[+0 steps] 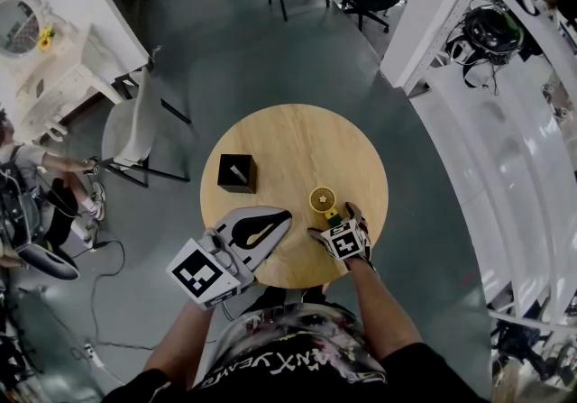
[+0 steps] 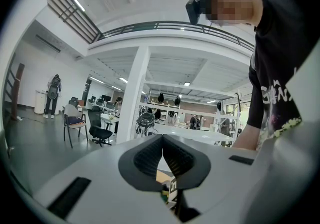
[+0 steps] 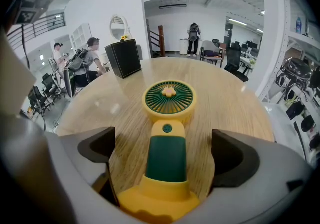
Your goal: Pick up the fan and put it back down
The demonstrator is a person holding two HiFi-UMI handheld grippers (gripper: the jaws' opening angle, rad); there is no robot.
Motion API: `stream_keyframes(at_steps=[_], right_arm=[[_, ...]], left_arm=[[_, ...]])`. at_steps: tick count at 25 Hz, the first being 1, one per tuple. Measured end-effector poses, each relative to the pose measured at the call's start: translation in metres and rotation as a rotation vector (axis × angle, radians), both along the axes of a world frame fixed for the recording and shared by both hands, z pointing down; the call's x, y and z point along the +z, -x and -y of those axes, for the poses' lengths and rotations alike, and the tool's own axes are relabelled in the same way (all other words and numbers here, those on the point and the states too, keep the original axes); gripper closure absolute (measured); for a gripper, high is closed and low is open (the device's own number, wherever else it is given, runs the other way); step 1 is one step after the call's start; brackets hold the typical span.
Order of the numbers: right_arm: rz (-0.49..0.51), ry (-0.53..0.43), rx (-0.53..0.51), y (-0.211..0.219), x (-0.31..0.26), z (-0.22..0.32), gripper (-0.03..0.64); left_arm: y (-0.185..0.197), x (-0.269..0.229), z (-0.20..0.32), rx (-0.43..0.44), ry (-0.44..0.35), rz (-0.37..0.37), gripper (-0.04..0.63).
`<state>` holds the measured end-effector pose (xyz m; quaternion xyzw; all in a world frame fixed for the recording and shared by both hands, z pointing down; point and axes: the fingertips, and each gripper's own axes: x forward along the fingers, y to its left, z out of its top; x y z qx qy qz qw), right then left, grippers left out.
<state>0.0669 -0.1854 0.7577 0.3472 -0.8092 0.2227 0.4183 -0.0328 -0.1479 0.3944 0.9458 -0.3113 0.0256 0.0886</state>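
Fan between wide-apart jaws of right hand-held gripper, clear only in its view; left hand-held gripper closed.

Fan lies on the tabletop near your edge, right of centre, handle between the fingers of your right gripper; box left of it, farther back; left gripper over the near-left edge

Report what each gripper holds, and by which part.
Nothing. The right gripper stands open astride the fan, at its green handle; the left gripper is shut, empty.
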Motion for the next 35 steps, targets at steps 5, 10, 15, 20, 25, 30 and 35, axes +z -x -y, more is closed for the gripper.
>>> stream_keyframes(at_steps=[5, 10, 15, 20, 25, 30, 35], right_arm=[[-0.016, -0.002, 0.008, -0.002, -0.001, 0.001, 0.04], [-0.013, -0.006, 0.0, -0.001, 0.002, 0.001, 0.054], [-0.023, -0.01, 0.005, -0.003, -0.002, 0.0, 0.082], [-0.019, -0.018, 0.001, -0.002, -0.003, -0.002, 0.139], [-0.02, -0.011, -0.022, -0.003, -0.007, -0.005, 0.264], [-0.024, -0.021, -0.061, 0.006, -0.011, -0.013, 0.433], [-0.025, -0.014, -0.069, 0.008, -0.01, -0.016, 0.433]], left_arm=[[0.002, -0.001, -0.002, -0.004, -0.001, 0.0, 0.577], [0.003, 0.001, -0.004, -0.006, -0.002, 0.0, 0.577], [0.003, -0.001, -0.003, -0.004, -0.004, -0.002, 0.577], [0.003, -0.002, -0.004, -0.001, -0.005, -0.002, 0.577], [0.001, -0.005, -0.005, 0.003, -0.007, -0.002, 0.577], [0.001, -0.006, -0.006, 0.006, -0.011, -0.002, 0.577], [0.003, -0.005, -0.007, 0.009, -0.013, -0.001, 0.577]])
